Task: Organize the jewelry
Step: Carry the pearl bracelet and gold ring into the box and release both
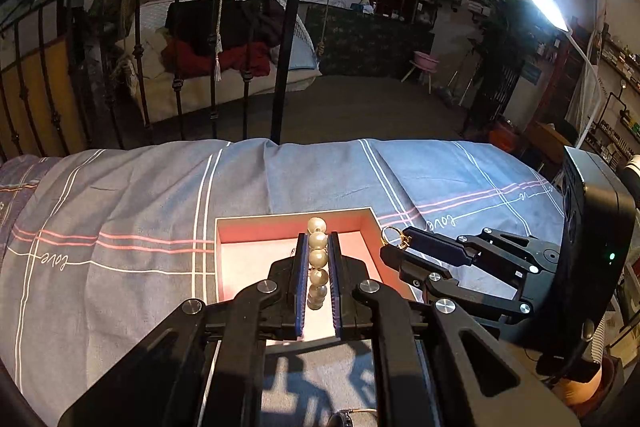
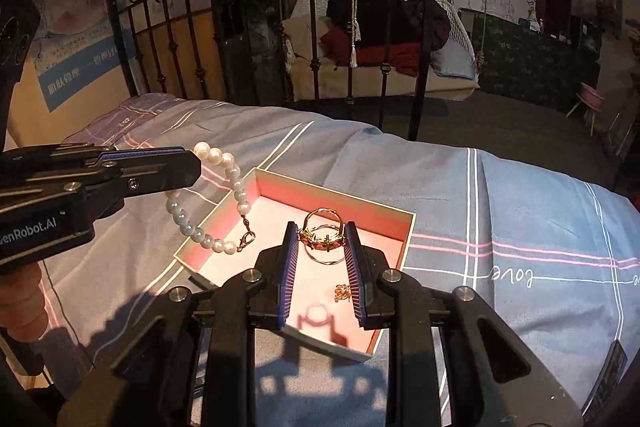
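Observation:
An open box with a pink lining point(image 1: 256, 223) point(image 2: 360, 203) lies on the bed. My left gripper point(image 1: 318, 239) is shut on a pearl bracelet point(image 1: 318, 259) and holds it over the box; in the right wrist view the bracelet point(image 2: 236, 183) hangs from the left gripper point(image 2: 192, 167) with its clasp end down in the box. My right gripper point(image 2: 322, 227) is shut on a gold ring with a dark stone point(image 2: 322, 239) above the box; it also shows in the left wrist view point(image 1: 394, 239). A small gold piece point(image 2: 343, 293) lies in the box.
The bed has a blue-grey striped sheet point(image 1: 120, 211) point(image 2: 500, 211). A black iron bed frame point(image 1: 280, 47) point(image 2: 424, 27) stands behind it. A ring-like object point(image 1: 352, 417) lies at the near edge of the left wrist view. A lamp point(image 1: 544, 5) shines at the right.

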Demonstrator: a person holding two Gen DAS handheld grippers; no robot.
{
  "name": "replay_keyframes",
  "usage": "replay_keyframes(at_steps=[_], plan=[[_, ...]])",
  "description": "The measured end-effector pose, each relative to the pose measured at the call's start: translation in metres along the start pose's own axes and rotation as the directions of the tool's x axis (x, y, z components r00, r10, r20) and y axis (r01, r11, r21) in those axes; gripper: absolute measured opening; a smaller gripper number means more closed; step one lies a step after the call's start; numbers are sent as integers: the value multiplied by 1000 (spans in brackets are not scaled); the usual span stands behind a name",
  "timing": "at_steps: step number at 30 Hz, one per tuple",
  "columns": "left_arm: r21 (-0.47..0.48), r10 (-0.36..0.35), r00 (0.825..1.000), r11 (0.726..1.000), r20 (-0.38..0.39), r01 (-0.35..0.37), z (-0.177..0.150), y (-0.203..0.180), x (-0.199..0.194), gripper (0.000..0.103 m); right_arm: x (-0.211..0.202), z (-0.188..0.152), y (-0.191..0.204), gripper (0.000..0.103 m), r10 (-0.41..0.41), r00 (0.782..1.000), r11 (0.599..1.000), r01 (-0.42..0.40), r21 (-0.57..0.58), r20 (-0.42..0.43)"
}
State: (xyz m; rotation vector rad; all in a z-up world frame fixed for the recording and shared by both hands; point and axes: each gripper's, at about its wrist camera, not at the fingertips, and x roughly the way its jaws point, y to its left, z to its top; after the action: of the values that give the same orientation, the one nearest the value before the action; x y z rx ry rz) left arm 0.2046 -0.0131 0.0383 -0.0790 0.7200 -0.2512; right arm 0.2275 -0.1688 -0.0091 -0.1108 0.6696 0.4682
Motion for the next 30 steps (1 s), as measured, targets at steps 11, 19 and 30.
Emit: replay_keyframes(at_steps=[11, 19, 30], plan=[[-36, 27, 995, 999, -98, -31, -2, 12, 51, 9, 48, -16, -14, 24, 10, 995, 999, -5, 51, -97], [-36, 27, 989, 999, -143, -33, -9, 11, 68, 9, 70, -26, -13, 24, 24, 988, 999, -16, 50, -150], [-27, 70, 977, 997, -202, -77, -22, 15, 92, 9, 86, -39, -11, 24, 33, 979, 999, -25, 41, -200]])
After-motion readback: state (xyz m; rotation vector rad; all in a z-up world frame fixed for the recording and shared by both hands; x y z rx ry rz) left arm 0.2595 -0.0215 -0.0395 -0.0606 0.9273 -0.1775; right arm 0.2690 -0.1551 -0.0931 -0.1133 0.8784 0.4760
